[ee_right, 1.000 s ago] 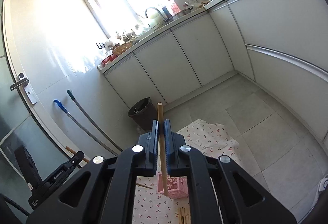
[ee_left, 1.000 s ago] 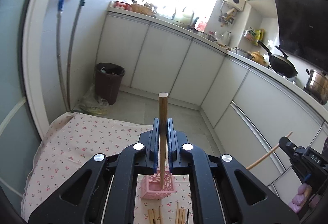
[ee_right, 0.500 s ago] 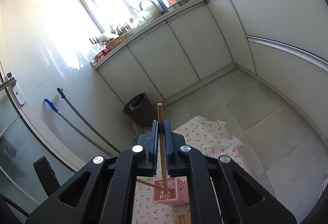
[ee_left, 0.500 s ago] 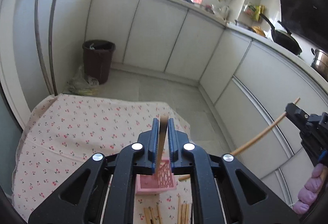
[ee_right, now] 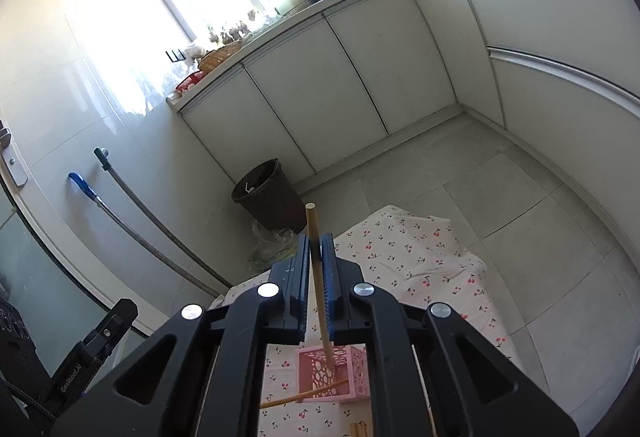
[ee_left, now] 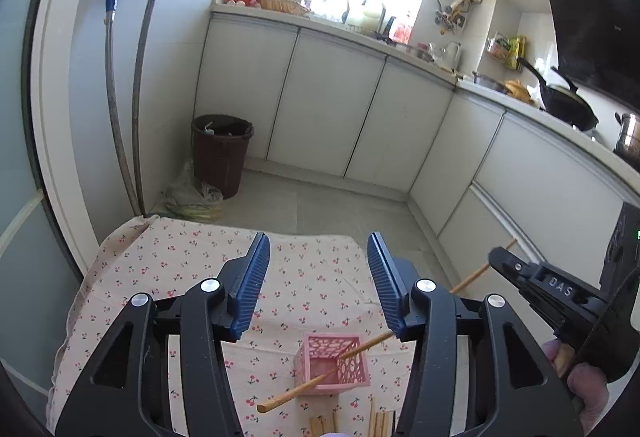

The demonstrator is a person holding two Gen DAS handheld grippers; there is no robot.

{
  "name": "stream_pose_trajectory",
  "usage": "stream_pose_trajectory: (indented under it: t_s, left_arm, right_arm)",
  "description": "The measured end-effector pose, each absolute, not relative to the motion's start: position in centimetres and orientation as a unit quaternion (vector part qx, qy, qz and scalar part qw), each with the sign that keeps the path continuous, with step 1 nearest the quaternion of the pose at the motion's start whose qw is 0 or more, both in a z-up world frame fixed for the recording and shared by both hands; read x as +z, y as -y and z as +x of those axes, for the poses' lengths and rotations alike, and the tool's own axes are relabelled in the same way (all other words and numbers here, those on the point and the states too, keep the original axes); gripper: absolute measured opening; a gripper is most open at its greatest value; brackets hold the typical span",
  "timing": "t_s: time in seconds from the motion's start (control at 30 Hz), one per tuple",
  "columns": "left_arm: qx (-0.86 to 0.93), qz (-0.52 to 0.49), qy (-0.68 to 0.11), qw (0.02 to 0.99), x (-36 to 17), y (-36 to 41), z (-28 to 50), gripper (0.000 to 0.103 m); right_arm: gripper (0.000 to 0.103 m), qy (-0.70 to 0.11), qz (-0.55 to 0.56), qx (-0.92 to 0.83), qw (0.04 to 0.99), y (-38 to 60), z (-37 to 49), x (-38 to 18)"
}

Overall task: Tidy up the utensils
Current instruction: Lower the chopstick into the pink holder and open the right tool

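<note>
Two grippers are showing: the left gripper (ee_left: 318,283), its jaws opening with nothing between them, and the right gripper (ee_right: 318,279), its jaws opening around a chopstick. One pink holder (ee_left: 331,364) is sitting on one cherry-print cloth (ee_left: 160,269). Two chopsticks are meeting the holder: one leaning chopstick (ee_left: 296,391) is lying across its rim, one upright chopstick (ee_right: 316,269) is reaching down into it. Several more sticks (ee_left: 380,423) are lying at the cloth's near edge, cut off, so their number cannot be told. One dark bin (ee_left: 221,153) is standing on the floor, two long handles (ee_left: 120,125) are leaning on the wall, and one bag (ee_left: 192,199) is lying beside the bin.
</note>
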State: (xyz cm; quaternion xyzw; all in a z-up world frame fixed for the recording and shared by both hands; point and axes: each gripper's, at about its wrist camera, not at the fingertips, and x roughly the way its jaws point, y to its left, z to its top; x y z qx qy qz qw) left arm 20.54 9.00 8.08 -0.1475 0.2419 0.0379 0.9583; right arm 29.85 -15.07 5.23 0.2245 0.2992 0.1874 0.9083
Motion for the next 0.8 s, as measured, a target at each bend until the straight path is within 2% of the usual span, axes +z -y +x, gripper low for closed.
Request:
stream_pose_trajectory:
  t_s: [0.07,0.17,0.33,0.43,0.57,0.63,0.7,0.8]
  left_arm:
    - [0.033,-0.141,-0.261,0.954,7.3,-8.6,21.0,0.049]
    - [0.027,-0.132,-0.277,0.951,6.6,-8.1,21.1,0.049]
    - [0.018,-0.126,-0.273,0.954,7.0,-7.2,20.2,0.050]
    - [0.013,-0.112,-0.272,0.956,7.2,-6.1,19.7,0.055]
    - [0.015,-0.098,-0.273,0.957,6.9,-4.9,18.5,0.058]
    - [0.021,-0.093,-0.280,0.955,6.6,-4.5,18.1,0.060]
    - [0.024,-0.088,-0.289,0.953,6.1,-4.1,17.7,0.062]
    - [0.034,-0.065,-0.308,0.949,5.1,-3.3,17.0,0.068]
  right_arm:
    - [0.015,-0.303,0.213,0.194,0.908,14.2,29.7,5.2]
    - [0.028,-0.298,0.186,0.189,0.917,13.5,28.9,5.4]
    - [0.028,-0.299,0.163,0.182,0.922,13.4,27.6,5.7]
    - [0.029,-0.302,0.149,0.174,0.925,13.4,26.7,5.8]
    - [0.039,-0.303,0.126,0.152,0.932,14.0,25.0,5.5]
    - [0.041,-0.306,0.122,0.139,0.934,14.7,23.9,5.0]
    - [0.054,-0.317,0.111,0.119,0.934,15.5,23.0,4.1]
    - [0.066,-0.324,0.084,0.096,0.938,16.4,21.8,3.0]
